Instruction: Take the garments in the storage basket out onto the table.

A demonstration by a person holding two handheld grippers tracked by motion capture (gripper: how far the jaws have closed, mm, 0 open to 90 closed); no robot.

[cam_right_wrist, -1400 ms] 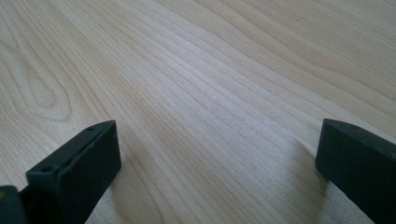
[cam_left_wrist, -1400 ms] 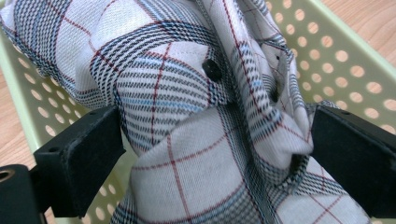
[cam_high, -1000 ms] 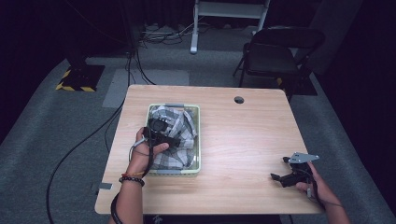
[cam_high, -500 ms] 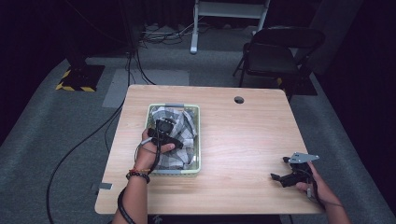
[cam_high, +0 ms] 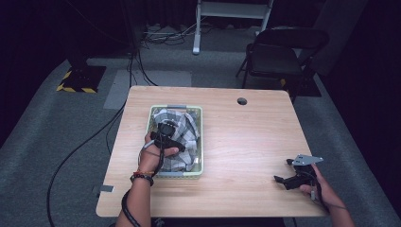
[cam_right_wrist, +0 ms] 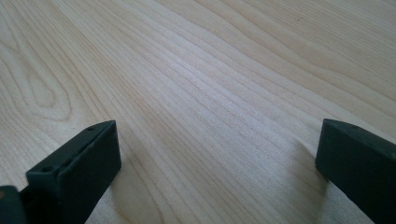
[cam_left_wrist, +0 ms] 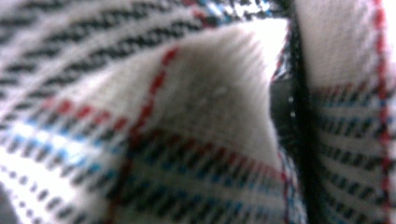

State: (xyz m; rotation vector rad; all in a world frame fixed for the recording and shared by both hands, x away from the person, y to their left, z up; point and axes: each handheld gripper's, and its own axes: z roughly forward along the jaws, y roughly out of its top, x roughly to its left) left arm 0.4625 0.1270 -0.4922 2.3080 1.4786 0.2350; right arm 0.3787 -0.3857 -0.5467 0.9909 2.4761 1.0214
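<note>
Since the checked cloth [cam_high: 182, 137] bunched in the green basket [cam_high: 200, 142] looks soft and light, a raised fold suits gripping. The left gripper [cam_high: 166, 135] is buried in it, jaw state unclear; the right gripper [cam_right_wrist: 215, 163] rests wide apart on the table [cam_high: 246, 142]

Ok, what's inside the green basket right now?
The basket holds a crumpled plaid cloth, with the left gripper pushed into it. The cloth covers the basket's bottom, so anything beneath can't be seen.
</note>
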